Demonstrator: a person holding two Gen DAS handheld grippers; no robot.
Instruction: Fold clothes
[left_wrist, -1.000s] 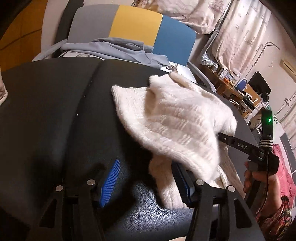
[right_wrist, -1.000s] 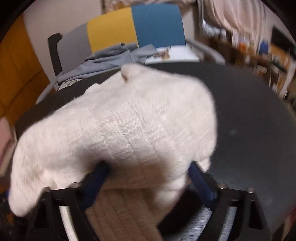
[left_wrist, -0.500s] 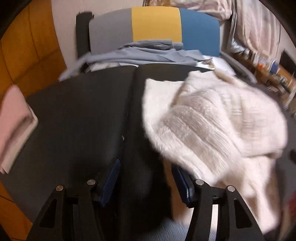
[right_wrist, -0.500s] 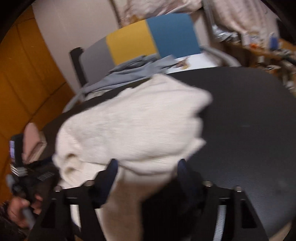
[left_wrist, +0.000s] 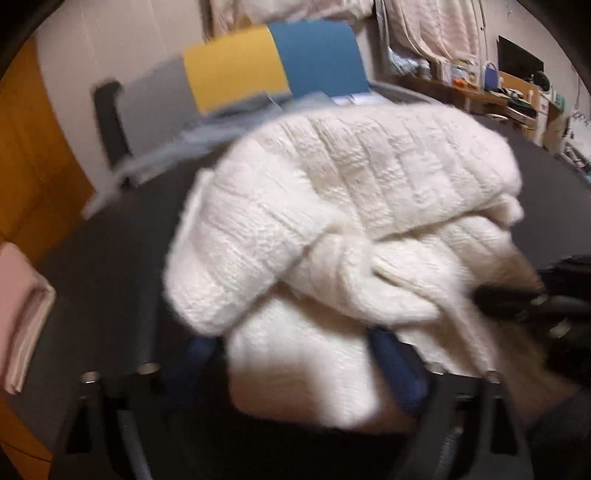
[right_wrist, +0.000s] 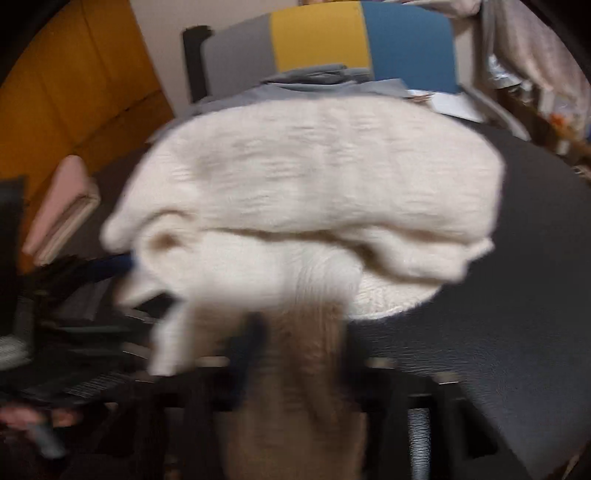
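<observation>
One white sweater (left_wrist: 332, 206) | left tool (left_wrist: 295, 365) opening around it | right tool (right_wrist: 299, 354) closing on it

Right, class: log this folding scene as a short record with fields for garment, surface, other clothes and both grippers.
garment: white knit sweater, bunched in layers
surface: black table
other clothes: folded pink item at table edge; grey garment on chair
left gripper: jaws opening, sweater between them
right gripper: jaws closing, sweater between them
</observation>
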